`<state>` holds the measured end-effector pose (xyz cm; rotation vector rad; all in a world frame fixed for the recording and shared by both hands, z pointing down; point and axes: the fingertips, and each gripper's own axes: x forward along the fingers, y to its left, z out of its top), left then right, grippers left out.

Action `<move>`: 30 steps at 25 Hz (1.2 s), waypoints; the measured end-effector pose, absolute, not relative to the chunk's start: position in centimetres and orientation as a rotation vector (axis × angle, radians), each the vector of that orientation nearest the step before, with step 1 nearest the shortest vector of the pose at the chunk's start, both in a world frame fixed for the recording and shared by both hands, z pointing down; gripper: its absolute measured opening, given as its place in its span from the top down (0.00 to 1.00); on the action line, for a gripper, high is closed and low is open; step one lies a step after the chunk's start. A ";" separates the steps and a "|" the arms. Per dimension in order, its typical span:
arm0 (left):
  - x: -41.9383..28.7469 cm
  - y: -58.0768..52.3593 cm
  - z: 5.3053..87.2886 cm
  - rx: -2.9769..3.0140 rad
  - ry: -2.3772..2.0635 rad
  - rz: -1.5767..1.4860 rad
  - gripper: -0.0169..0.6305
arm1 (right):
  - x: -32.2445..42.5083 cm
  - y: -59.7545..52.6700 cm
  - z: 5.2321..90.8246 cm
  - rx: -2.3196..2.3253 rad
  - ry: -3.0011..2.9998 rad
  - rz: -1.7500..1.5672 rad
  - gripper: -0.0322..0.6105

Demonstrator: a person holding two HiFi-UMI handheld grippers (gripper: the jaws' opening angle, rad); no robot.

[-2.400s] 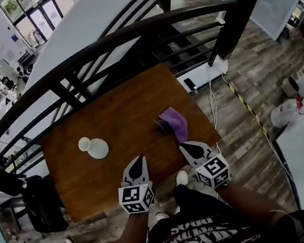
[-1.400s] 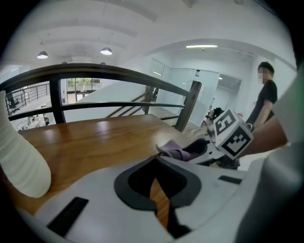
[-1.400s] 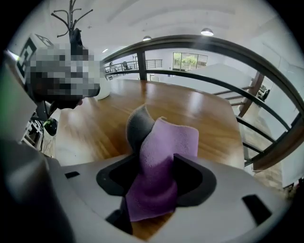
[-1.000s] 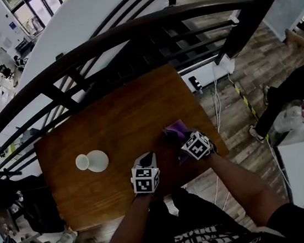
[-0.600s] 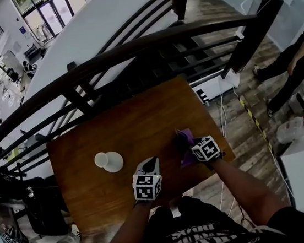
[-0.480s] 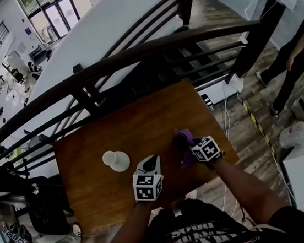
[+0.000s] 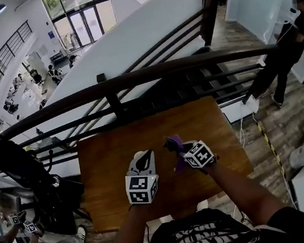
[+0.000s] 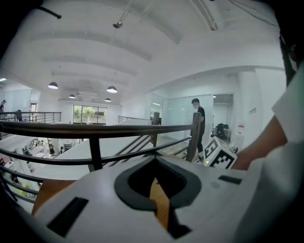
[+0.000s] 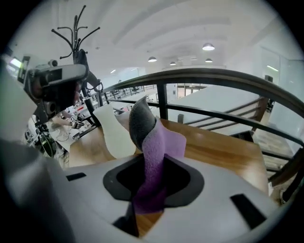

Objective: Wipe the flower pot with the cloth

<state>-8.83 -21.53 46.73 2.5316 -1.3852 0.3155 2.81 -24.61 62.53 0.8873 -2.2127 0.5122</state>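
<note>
**Cloth gripped, flower pot out of sight**

The right gripper (image 7: 182,148) is clamped on the cloth (image 9: 159,142), purple with a grey fold, which stands up limp from the jaws. It looks light and soft and would drape, so a bunched pinch near its middle suits it. At 9 o'clock from it, the left gripper (image 7: 144,159) has its jaws almost together on nothing. Both hang over the wooden table (image 7: 214,126). The flower pot shows in no view and may be behind the left gripper. At 12 o'clock runs a dark railing (image 7: 135,78).
</note>
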 end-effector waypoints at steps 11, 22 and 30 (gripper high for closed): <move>-12.4 -23.4 54.1 2.508 -1.321 0.429 0.98 | -2.8 -23.3 64.2 0.825 -2.166 0.451 0.80; -13.9 -24.2 54.5 2.513 -1.341 0.531 0.98 | -8.2 -23.2 63.5 0.687 -2.204 0.412 0.80; -13.4 -23.9 55.5 2.566 -1.410 0.613 0.98 | -9.7 -24.1 65.2 0.578 -2.208 0.398 0.80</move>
